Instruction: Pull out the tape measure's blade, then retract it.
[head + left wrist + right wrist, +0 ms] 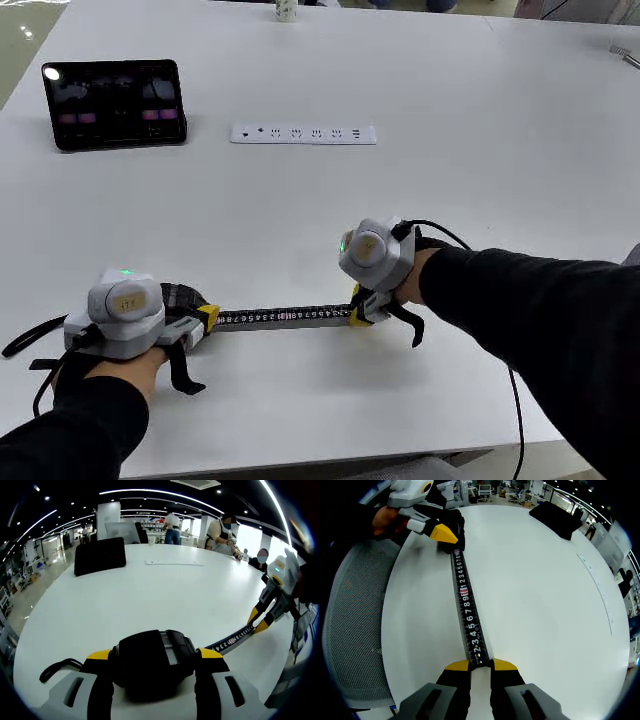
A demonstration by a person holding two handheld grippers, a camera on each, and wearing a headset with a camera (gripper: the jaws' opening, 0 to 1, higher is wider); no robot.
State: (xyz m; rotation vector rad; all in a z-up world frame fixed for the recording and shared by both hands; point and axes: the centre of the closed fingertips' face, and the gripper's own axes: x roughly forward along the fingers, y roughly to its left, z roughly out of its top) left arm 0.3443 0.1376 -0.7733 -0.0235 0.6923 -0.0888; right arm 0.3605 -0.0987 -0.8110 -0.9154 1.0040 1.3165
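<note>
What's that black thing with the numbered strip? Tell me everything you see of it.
It is a tape measure. Its black, plastic-looking case sits clamped in the left claw. The dark blade, printed with pale numerals, is pulled out and lies flat and straight on the white table, its end pinched by the right claw.

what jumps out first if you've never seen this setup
The tape blade stretched out between the two grippers, near the front of the white table, stands out first. The left gripper is shut on the black case, the right gripper on the blade's tip. Farther back lie a dark tablet and a white power strip.
</note>
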